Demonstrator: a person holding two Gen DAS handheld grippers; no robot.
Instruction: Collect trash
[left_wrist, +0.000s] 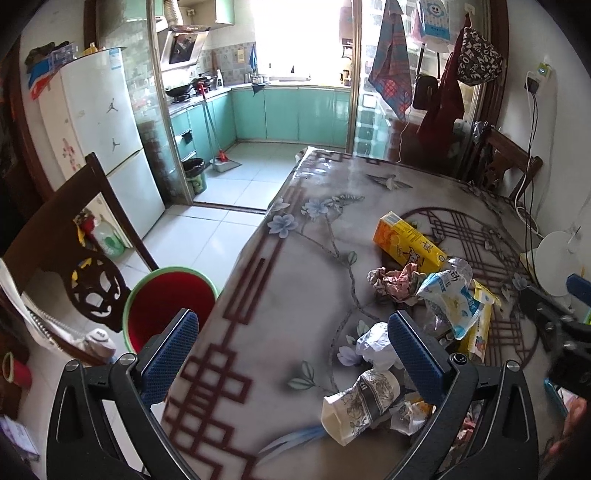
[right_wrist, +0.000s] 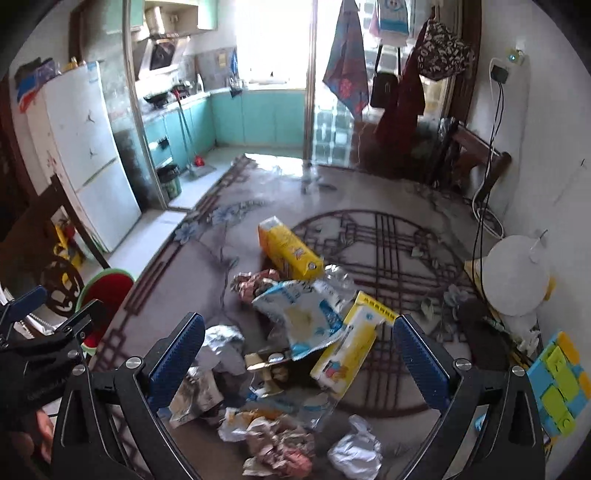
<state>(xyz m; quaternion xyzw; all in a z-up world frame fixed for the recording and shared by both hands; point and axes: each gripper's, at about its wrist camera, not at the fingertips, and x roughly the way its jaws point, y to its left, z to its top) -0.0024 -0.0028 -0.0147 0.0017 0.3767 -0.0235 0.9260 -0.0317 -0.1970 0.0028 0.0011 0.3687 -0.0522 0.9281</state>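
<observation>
left wrist view: left gripper hangs over the table edge, jaws wide apart and empty; trash lies beside it, red bin below. right gripper, jaws apart, hovers above the trash.

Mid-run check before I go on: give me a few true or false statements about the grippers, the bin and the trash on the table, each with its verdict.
1. Both grippers hold trash. False: the left gripper and the right gripper are open and empty.
2. The red bin stands on the floor beside the table. True.
3. The yellow carton stands upright. False: it lies on its side.
4. The paper cup lies tipped over on the table. True.
5. The bin has a green rim. True.
</observation>
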